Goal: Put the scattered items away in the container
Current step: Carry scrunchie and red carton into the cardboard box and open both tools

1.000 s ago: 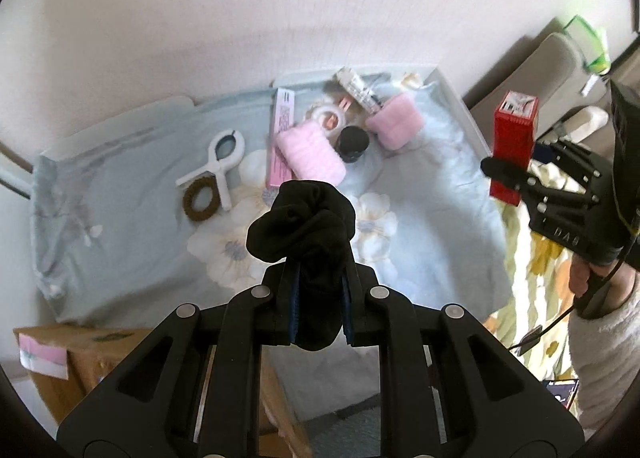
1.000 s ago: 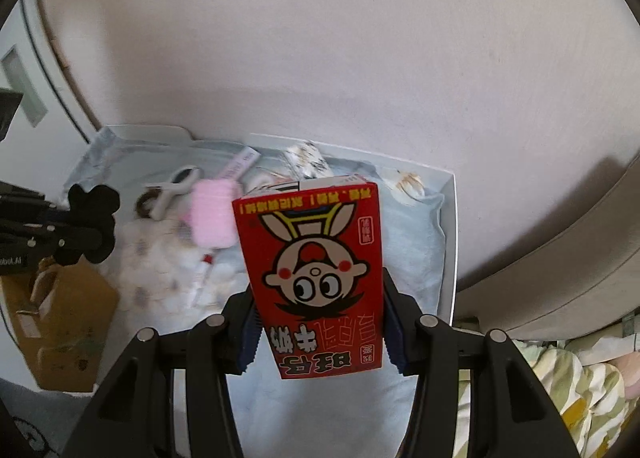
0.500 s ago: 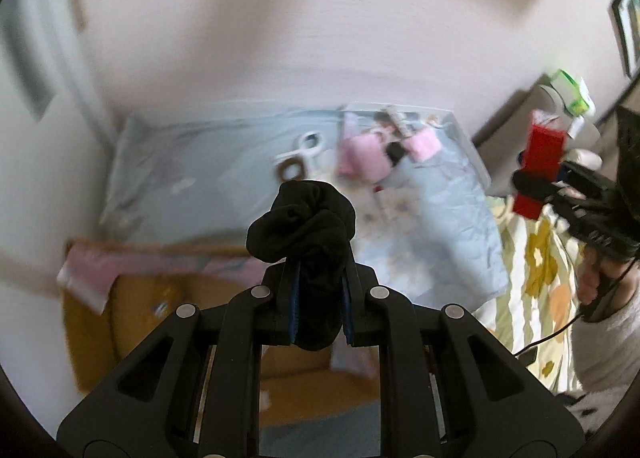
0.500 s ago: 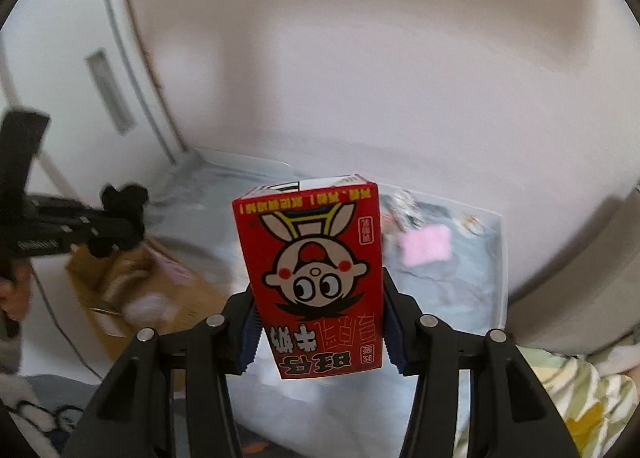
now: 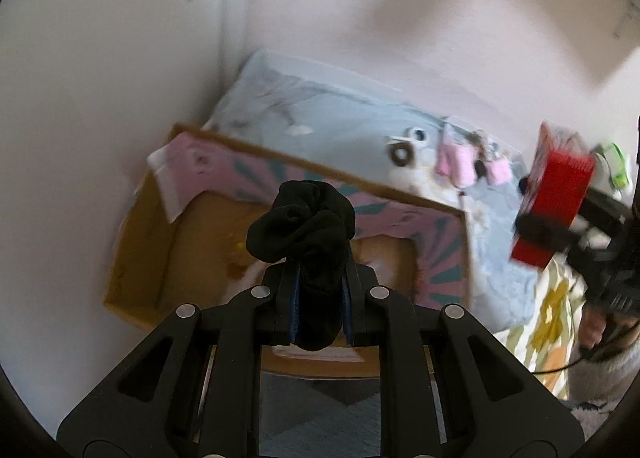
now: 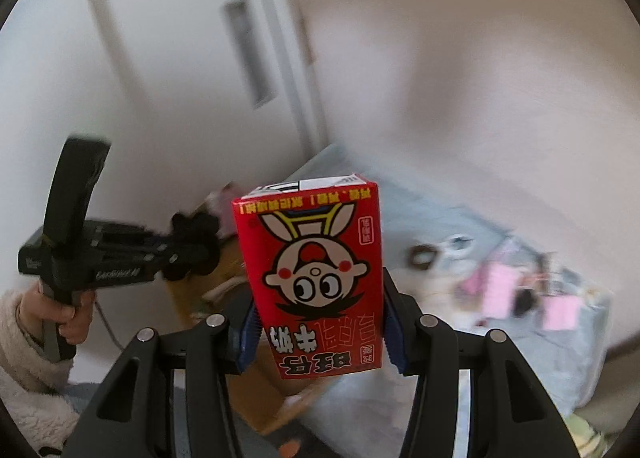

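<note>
Your left gripper (image 5: 320, 298) has its fingers clenched on a black scrunchie (image 5: 302, 226), which bulges out above the fingertips. In the left wrist view this scrunchie hangs over the open cardboard box (image 5: 160, 226), a brown box with pink patterned flaps that stands against the white wall and just beside the light blue cloth (image 5: 344, 118). Your right gripper (image 6: 320, 332) grasps a red carton (image 6: 314, 270) from both sides; the blue pads press on its lower part, and the cartoon face printed on it is upside down. From the left wrist view you can see the same carton at the right edge, held in the air above the blue cloth and apart from the box. On the cloth, far from both grippers, the other items lie in a loose row: a brown hair tie (image 5: 399, 154), a white clip (image 5: 414, 135) just behind it, and two pink fluffy pieces (image 5: 454, 158) with a small dark thing between them; these are blurred, so the details I cannot tell. In the right wrist view your left hand (image 6: 60, 310), in a fluffy cream sleeve (image 6: 24, 370), holds the handle of the left gripper, and the box shows partly behind the carton.
</note>
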Demonstrator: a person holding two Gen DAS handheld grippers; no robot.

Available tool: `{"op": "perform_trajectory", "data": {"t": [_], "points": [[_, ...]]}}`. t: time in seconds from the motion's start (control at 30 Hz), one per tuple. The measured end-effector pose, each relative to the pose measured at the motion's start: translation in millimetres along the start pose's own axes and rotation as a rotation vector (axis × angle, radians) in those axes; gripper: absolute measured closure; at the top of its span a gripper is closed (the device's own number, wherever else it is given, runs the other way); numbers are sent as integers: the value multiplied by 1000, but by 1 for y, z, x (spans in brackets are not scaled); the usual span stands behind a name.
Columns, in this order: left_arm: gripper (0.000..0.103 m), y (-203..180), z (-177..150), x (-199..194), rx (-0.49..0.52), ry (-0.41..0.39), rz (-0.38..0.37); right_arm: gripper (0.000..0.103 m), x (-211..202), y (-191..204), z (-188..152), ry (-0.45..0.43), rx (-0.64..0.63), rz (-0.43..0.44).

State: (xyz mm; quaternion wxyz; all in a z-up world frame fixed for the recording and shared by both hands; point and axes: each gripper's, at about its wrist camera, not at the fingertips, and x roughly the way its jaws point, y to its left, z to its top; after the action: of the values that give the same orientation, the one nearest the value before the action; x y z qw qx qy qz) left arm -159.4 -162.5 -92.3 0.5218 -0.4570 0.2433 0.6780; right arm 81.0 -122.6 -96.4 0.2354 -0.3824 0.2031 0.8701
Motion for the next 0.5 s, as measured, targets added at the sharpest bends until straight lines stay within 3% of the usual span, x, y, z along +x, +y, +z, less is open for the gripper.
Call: {"op": "perform_trajectory", "data": {"t": [0.23, 0.5], "points": [[89, 22, -5, 16, -11, 16, 56, 56, 74, 26, -7, 169, -39, 88], [89, 31, -8, 27, -16, 41, 44, 56, 100, 37, -16, 257, -67, 90]]}}
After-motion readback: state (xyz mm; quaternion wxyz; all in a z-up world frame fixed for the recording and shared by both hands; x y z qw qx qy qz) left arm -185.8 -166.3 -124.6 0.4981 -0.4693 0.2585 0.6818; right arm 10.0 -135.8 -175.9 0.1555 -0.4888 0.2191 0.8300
